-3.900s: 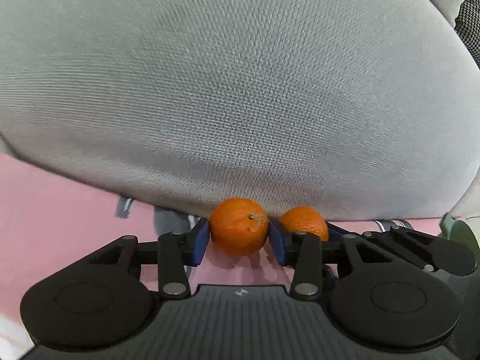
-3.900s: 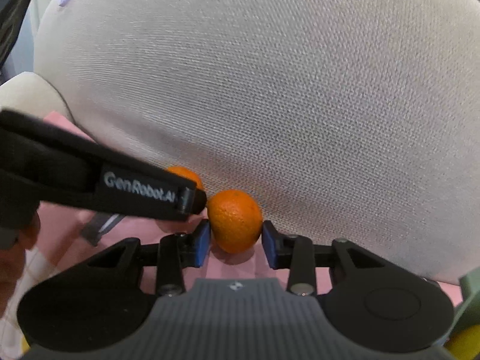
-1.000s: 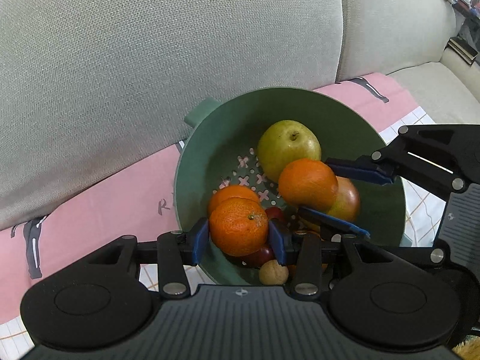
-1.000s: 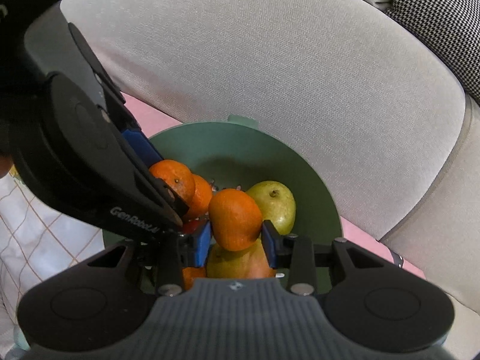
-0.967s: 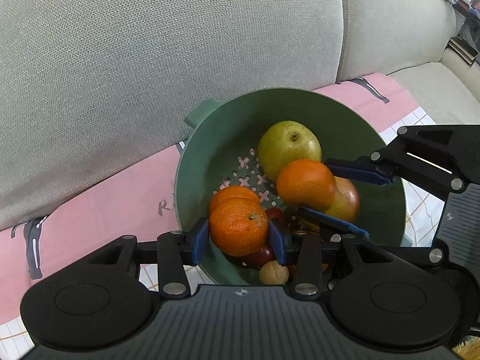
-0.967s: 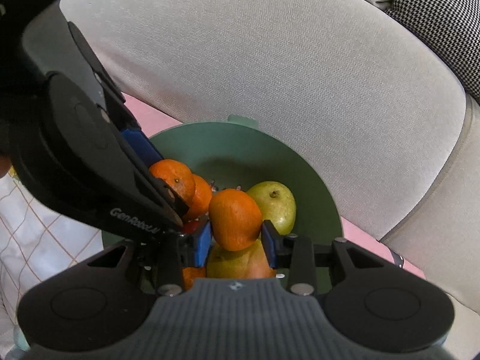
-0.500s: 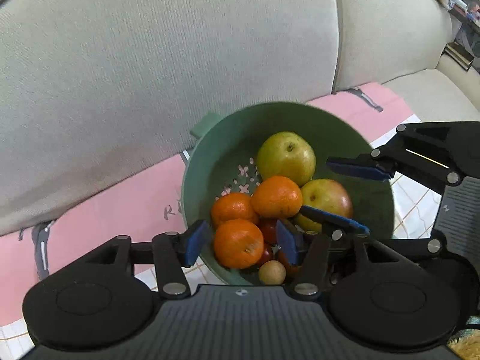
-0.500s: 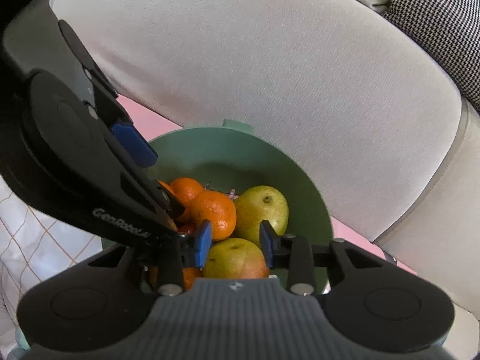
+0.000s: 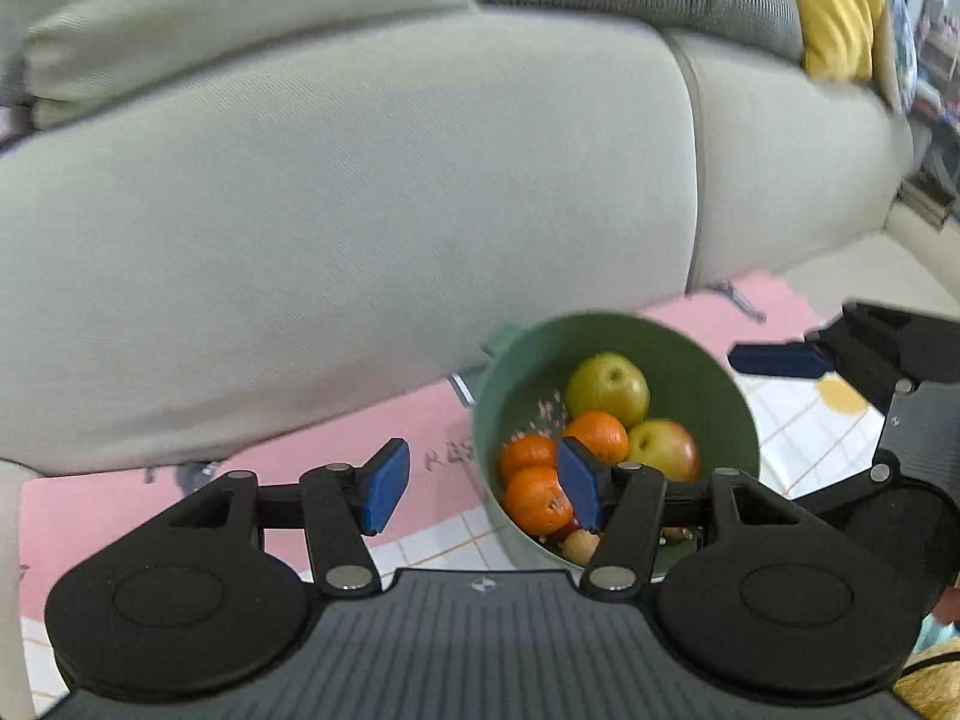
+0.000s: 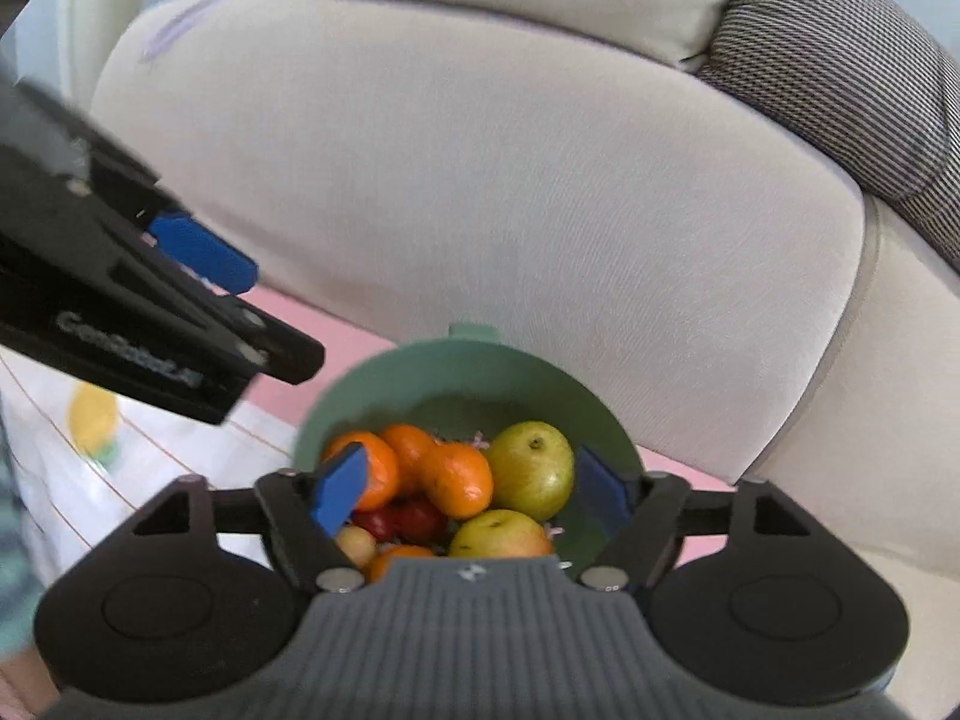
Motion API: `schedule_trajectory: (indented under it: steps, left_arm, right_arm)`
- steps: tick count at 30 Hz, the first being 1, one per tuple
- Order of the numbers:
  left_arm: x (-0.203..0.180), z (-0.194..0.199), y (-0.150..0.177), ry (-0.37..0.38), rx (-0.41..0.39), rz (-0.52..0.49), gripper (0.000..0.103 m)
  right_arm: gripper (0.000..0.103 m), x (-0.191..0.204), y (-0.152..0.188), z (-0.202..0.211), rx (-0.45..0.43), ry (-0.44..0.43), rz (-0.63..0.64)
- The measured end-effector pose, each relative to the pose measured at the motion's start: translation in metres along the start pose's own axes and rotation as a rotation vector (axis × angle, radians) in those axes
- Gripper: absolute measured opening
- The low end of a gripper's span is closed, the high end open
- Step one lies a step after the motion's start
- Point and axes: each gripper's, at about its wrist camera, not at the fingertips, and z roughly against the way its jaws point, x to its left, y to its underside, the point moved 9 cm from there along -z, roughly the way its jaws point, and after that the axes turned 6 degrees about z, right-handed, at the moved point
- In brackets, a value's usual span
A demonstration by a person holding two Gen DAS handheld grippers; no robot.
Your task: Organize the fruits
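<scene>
A green colander bowl (image 9: 489,414) (image 10: 468,354) sits on a cloth in front of a sofa. In it lie three oranges (image 9: 536,499) (image 10: 456,480), a green pear (image 9: 607,383) (image 10: 528,468), a reddish apple (image 9: 663,450) (image 10: 501,534) and small red fruits (image 10: 408,519). My left gripper (image 9: 483,492) hangs above the bowl's left edge, its jaws opening and holding nothing. My right gripper (image 10: 471,492) hovers over the bowl, its jaws opening too, with the fruit lying loose below them. In each wrist view the other gripper's blue pad (image 9: 780,360) (image 10: 204,252) shows at the side.
Grey sofa cushions (image 9: 360,210) (image 10: 510,180) rise right behind the bowl. A pink cloth (image 9: 120,504) and a white checked cloth (image 9: 798,438) cover the surface. A houndstooth cushion (image 10: 840,78) and a yellow cushion (image 9: 834,6) lie higher up.
Both grippers let go of their oranges, which now lie in the bowl. Both have opened wide and lifted up and away from the bowl.
</scene>
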Motion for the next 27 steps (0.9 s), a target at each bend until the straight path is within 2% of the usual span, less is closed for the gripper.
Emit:
schedule_trajectory:
  steps: [7, 14, 18, 22, 27]
  left_arm:
    - [0.012, 0.06, 0.0, -0.045, -0.137, 0.005, 0.072]
    - [0.02, 0.106, 0.013, -0.118, -0.259, 0.013, 0.078]
    - [0.027, 0.127, 0.023, -0.159, -0.328, 0.059, 0.087]
    - [0.032, 0.14, 0.036, -0.176, -0.364, 0.098, 0.09]
    - [0.033, 0.143, 0.059, -0.203, -0.371, 0.112, 0.09]
  right_arm:
    - [0.089, 0.017, -0.01, 0.039, -0.064, -0.036, -0.181]
    - [0.095, 0.042, -0.012, 0.079, -0.162, -0.029, -0.241]
    - [0.097, 0.057, -0.013, 0.1, -0.215, -0.011, -0.241]
    - [0.099, 0.068, -0.009, 0.117, -0.254, 0.027, -0.233]
    - [0.099, 0.077, 0.004, 0.13, -0.271, 0.051, -0.245]
